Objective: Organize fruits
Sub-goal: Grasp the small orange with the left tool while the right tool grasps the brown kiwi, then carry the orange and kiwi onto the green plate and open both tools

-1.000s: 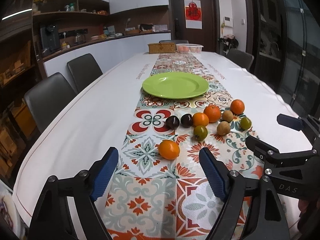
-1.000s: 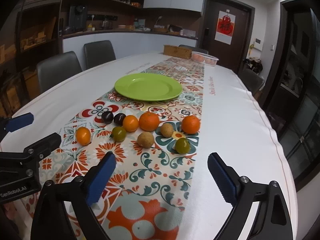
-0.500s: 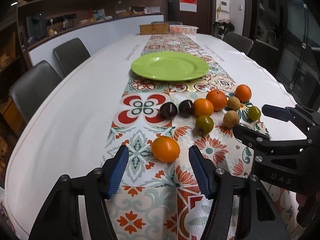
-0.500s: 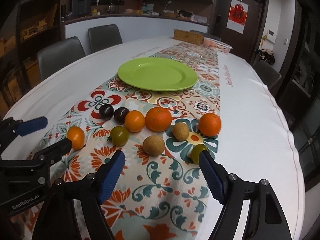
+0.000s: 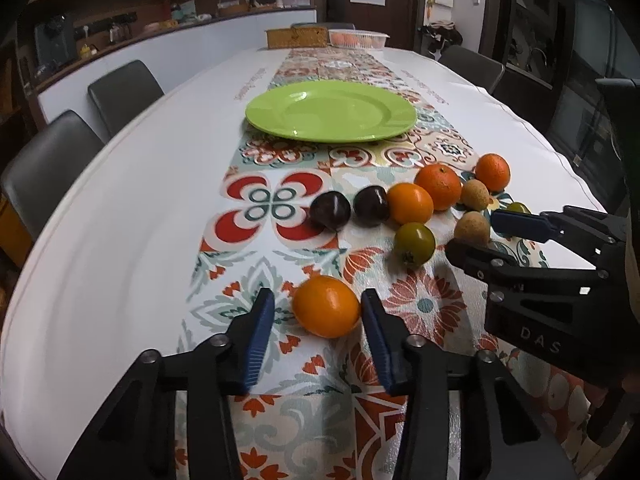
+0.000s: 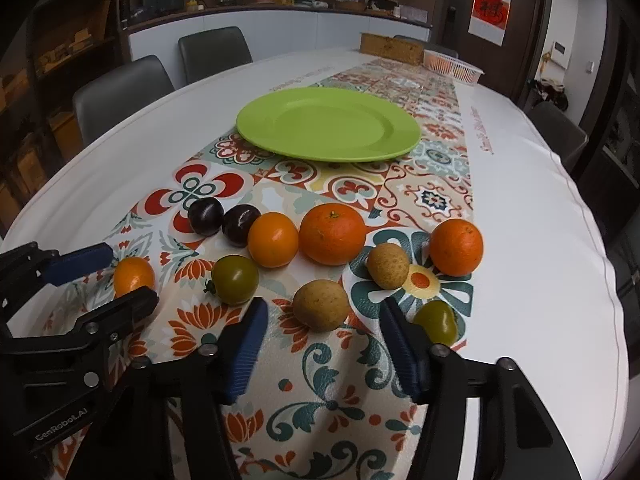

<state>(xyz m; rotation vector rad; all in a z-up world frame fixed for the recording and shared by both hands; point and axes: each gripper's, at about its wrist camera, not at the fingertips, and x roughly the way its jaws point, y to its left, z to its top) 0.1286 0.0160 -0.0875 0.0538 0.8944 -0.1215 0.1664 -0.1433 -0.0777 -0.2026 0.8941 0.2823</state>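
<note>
Several fruits lie on a patterned table runner in front of an empty green plate (image 5: 332, 114) (image 6: 328, 124). My left gripper (image 5: 318, 320) is open, its blue pads on either side of a small orange (image 5: 326, 306), which also shows in the right wrist view (image 6: 134, 276); the right pad is close to it. My right gripper (image 6: 322, 332) is open around a brown round fruit (image 6: 322, 305). A green tomato (image 6: 436, 322) sits just outside its right pad. Beyond lie two dark plums (image 6: 206, 216), three oranges (image 6: 332, 234), another brown fruit (image 6: 388, 266) and a second green tomato (image 6: 235, 279).
The white table (image 5: 140, 184) runs far back, with a wooden box (image 5: 296, 38) and a pink basket (image 5: 358, 38) at its far end. Grey chairs (image 5: 44, 168) stand along the left side and more on the right. A counter and shelves line the back wall.
Both grippers moved forward and down toward the fruit. The left gripper's jaws narrowed around the small orange. The right gripper's jaws narrowed around the brown fruit.
</note>
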